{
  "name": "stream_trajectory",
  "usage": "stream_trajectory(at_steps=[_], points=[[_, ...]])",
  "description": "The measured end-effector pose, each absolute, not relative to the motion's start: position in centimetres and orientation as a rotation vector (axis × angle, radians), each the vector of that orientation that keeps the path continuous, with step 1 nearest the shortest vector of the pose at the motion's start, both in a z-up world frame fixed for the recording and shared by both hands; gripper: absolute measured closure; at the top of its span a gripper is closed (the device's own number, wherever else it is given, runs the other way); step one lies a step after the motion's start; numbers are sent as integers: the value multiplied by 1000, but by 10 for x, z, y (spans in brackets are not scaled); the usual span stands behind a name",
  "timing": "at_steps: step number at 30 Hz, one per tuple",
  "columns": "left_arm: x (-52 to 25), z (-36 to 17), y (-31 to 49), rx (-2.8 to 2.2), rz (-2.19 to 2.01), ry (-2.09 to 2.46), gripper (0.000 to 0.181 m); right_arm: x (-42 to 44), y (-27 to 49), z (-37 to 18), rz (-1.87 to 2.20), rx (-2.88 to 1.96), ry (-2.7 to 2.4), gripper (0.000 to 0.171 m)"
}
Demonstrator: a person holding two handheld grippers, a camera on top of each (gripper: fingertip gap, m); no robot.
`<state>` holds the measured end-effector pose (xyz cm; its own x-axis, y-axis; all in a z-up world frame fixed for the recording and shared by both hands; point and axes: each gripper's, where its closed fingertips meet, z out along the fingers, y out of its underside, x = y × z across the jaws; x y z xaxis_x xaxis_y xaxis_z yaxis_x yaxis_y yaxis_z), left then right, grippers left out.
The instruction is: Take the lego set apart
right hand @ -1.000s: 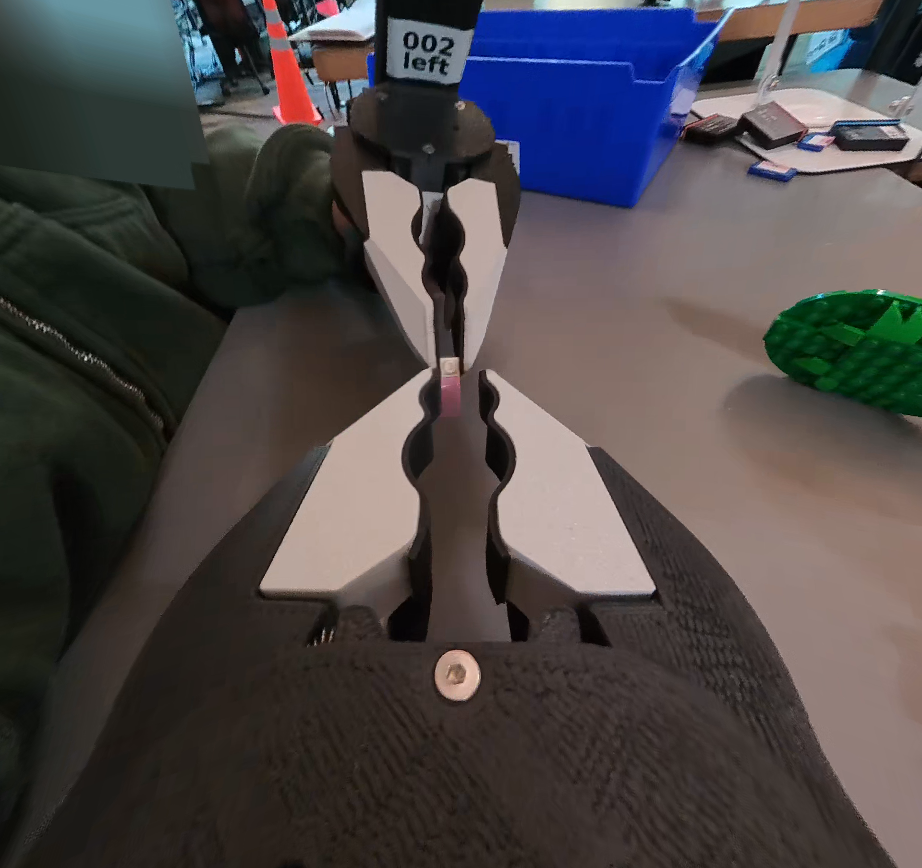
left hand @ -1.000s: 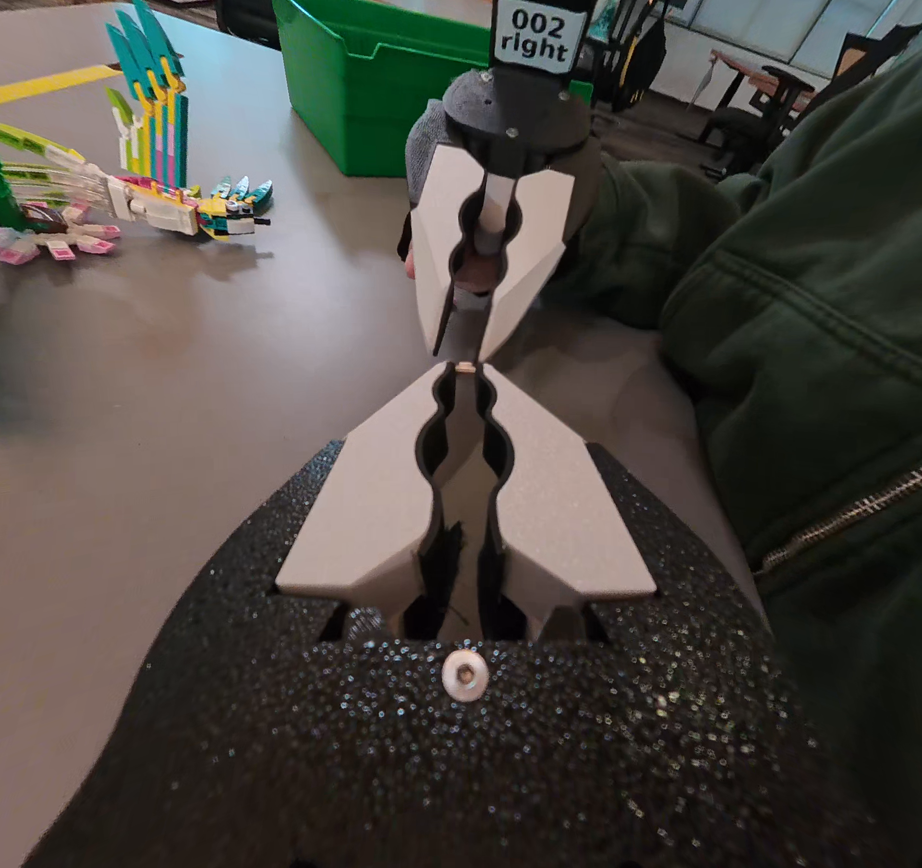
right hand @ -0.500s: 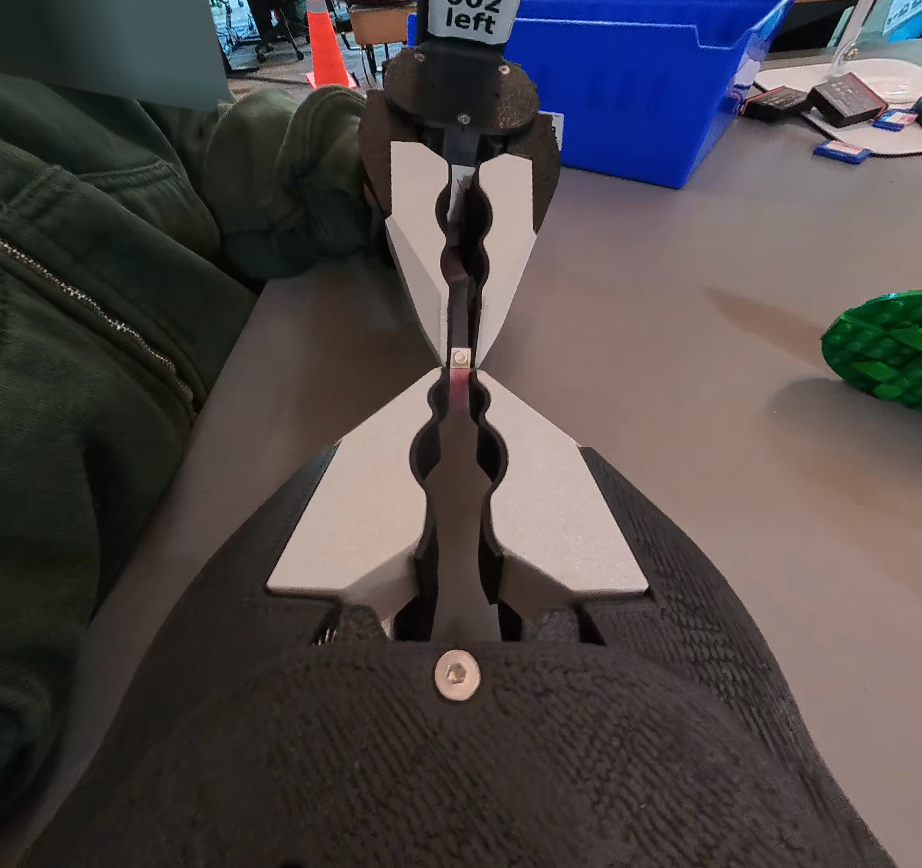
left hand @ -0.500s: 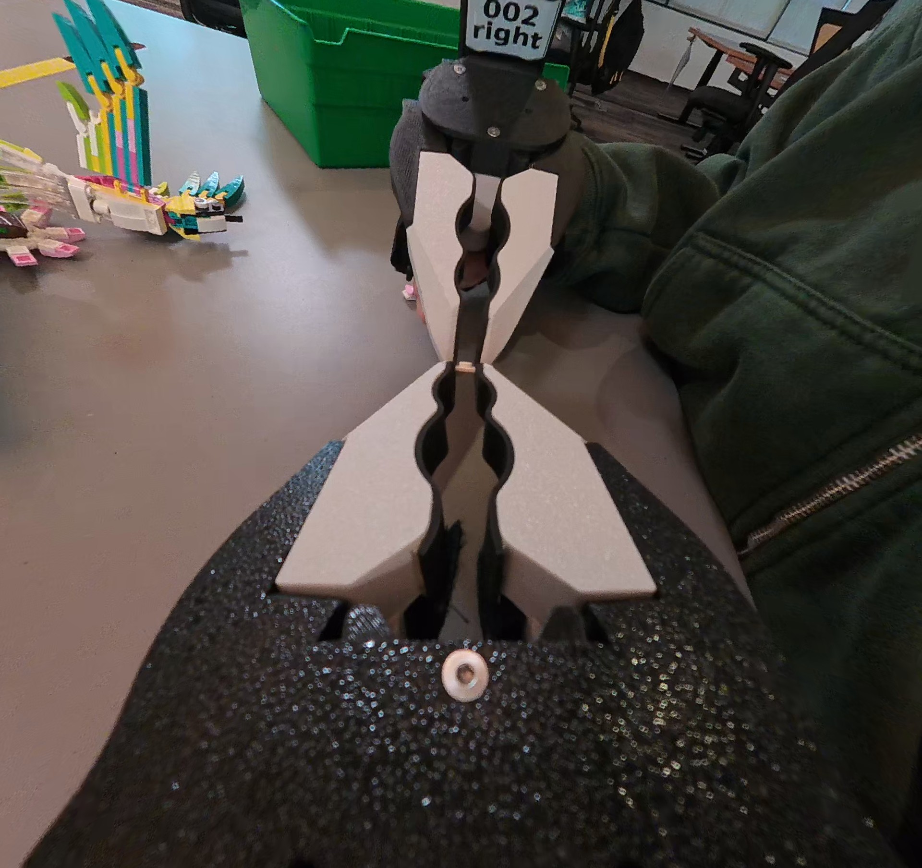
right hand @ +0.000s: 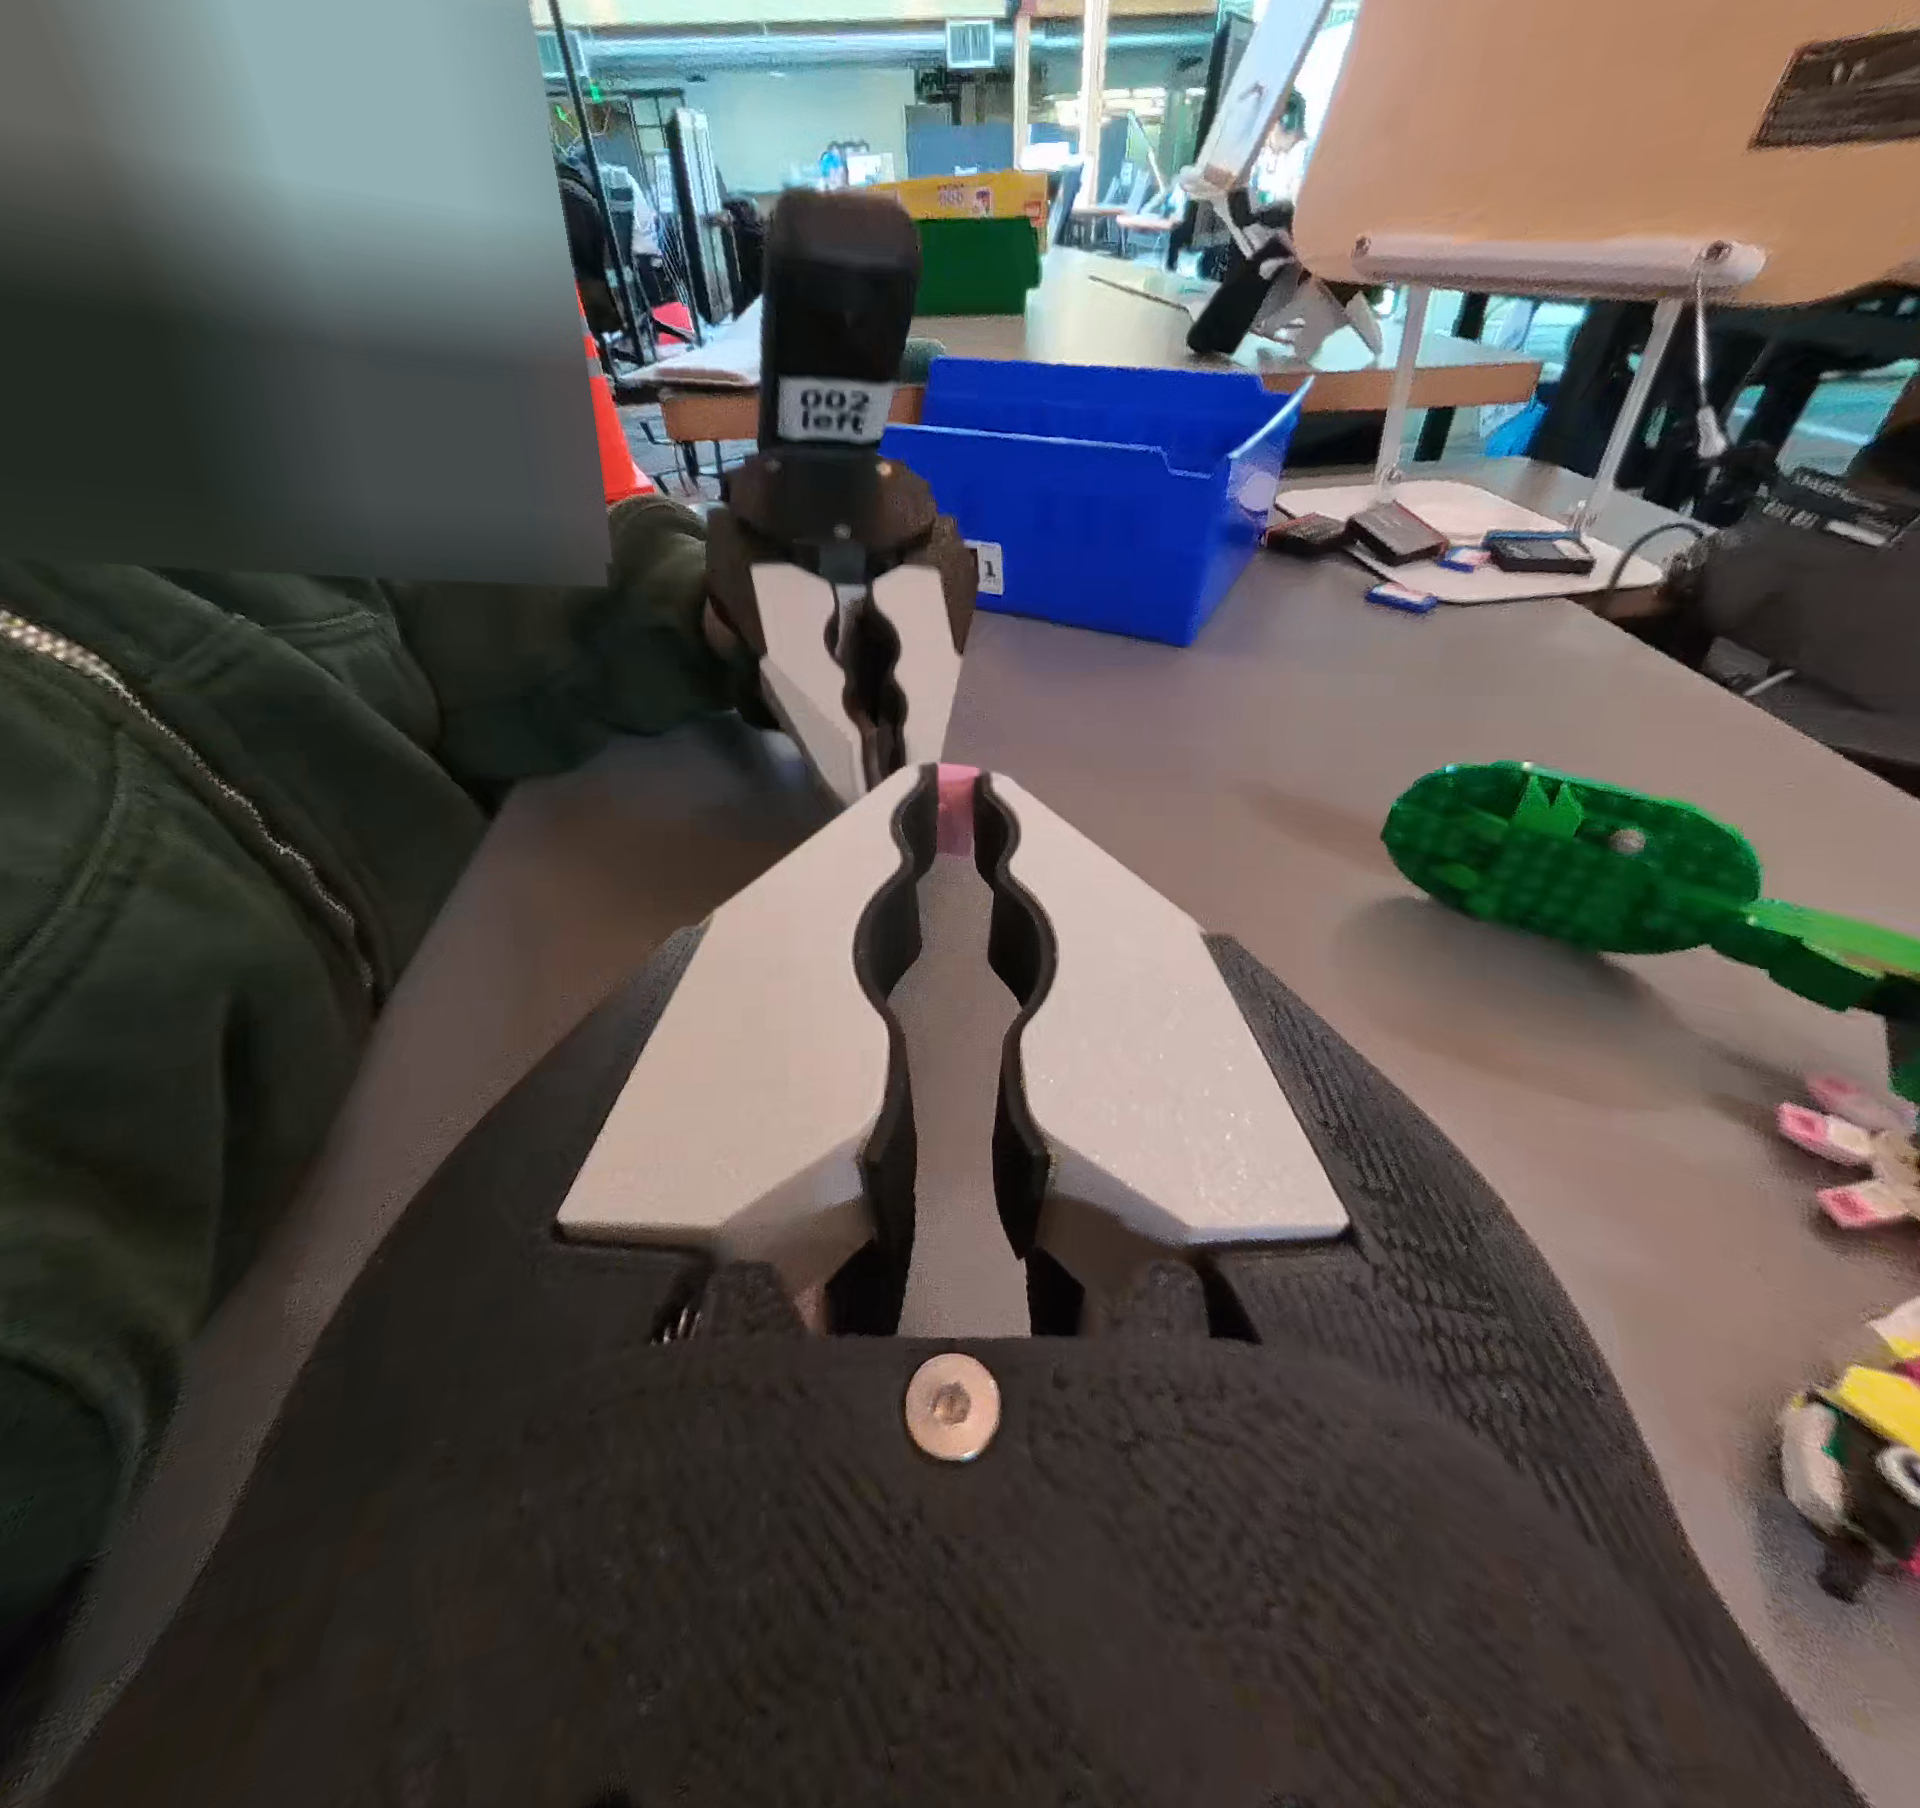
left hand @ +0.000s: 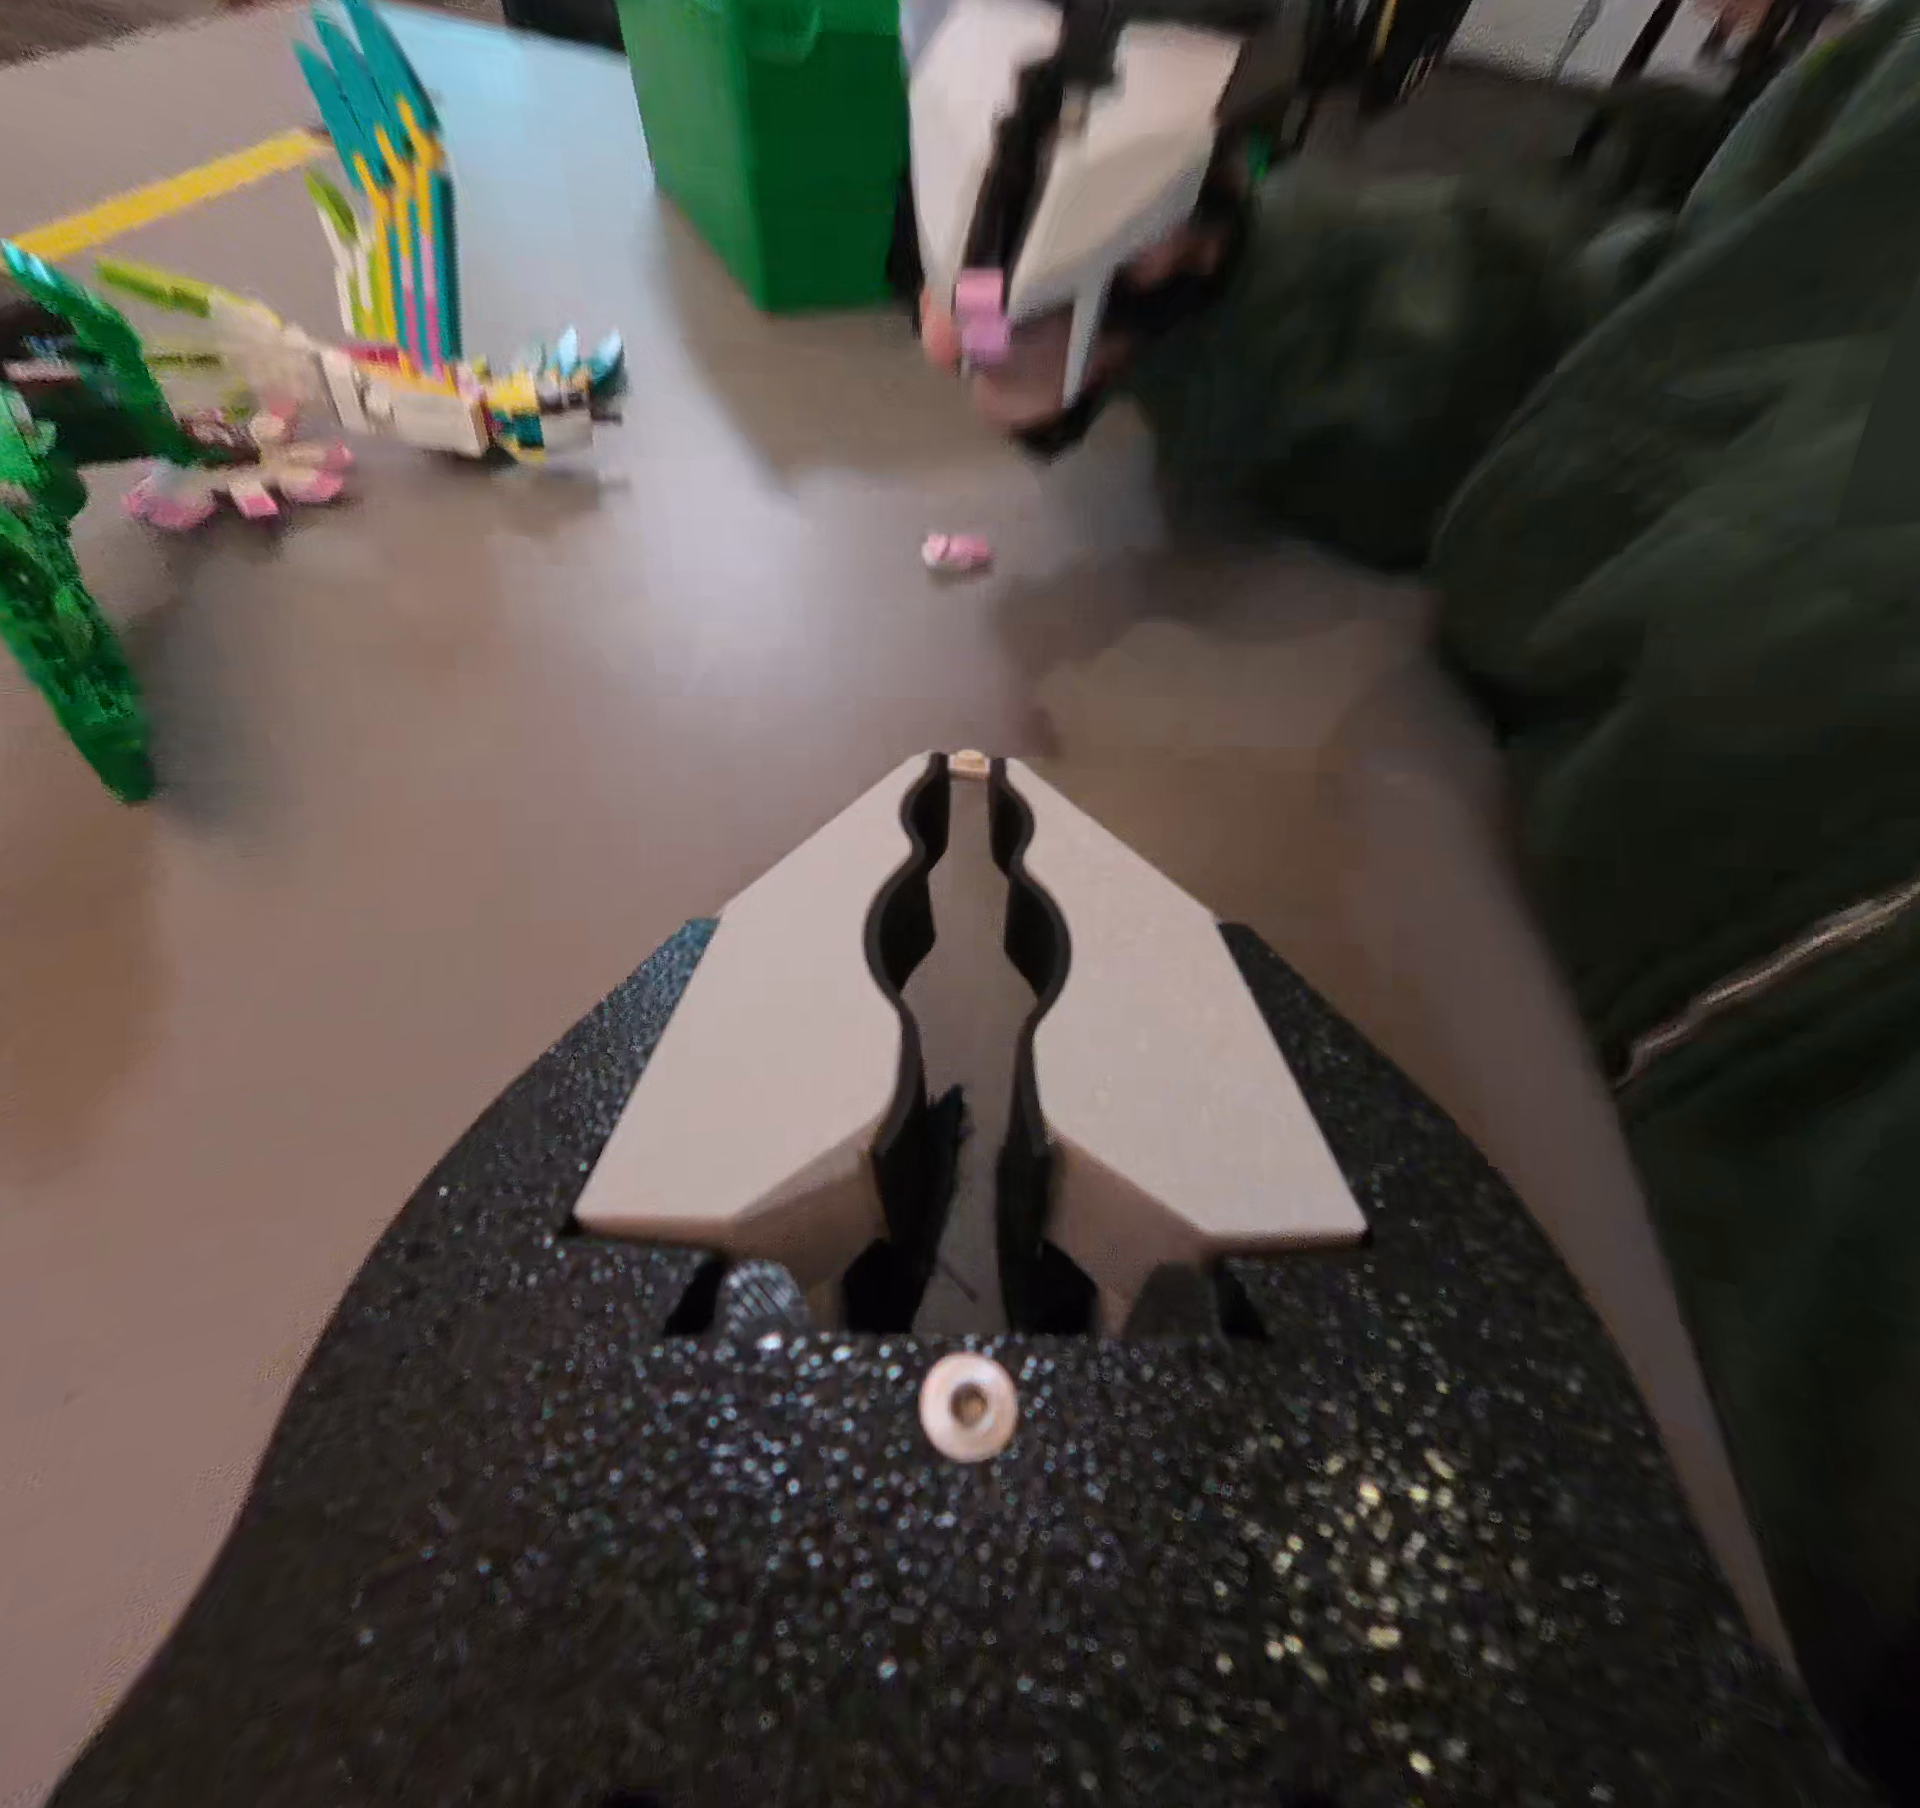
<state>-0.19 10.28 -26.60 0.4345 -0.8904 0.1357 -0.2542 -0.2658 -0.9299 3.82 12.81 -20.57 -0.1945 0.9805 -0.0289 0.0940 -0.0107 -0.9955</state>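
My left gripper (left hand: 968,769) is shut on a tiny white lego piece (left hand: 968,764) at its tips, low over the grey table (left hand: 520,823). My right gripper (right hand: 956,784) is shut on a small pink lego piece (right hand: 956,815). In the left wrist view the right gripper (left hand: 1023,324) is blurred, farther off and higher, with the pink piece (left hand: 982,324) at its tips. In the right wrist view the left gripper (right hand: 878,761) points at me just behind my tips. The two held pieces are apart. Another small pink piece (left hand: 956,551) lies on the table between the grippers.
A colourful lego bird (left hand: 447,397), a pink flower (left hand: 249,491) and a green leaf part (left hand: 62,563) lie at the left. A green bin (left hand: 769,117) stands behind. A green lego plate (right hand: 1569,865), a blue bin (right hand: 1081,501) and a person's green sleeve (right hand: 208,823) also show. One gripper's finger ends stand about 8 cm off the other's.
The grippers were tip to tip on one joined piece. They have pulled apart: the right went up and away with the pink piece, the left kept the white one. A pink piece now lies on the table.
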Motion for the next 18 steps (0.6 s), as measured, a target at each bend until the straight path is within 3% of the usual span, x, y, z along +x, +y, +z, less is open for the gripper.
stream_trajectory(at_steps=[8, 14, 18], points=[[-23, -234, 118, -1687, -703, 877, 175, 32, 139, -209, 1376, -1246, -1302, 166], [-198, -159, 131, -1740, -20, 287, 175, -19, 152, -174, 1440, -1272, -1107, 166], [-302, -165, 109, -1900, 260, -20, 176, -129, 147, -145, 1322, -1255, -1182, 166]])
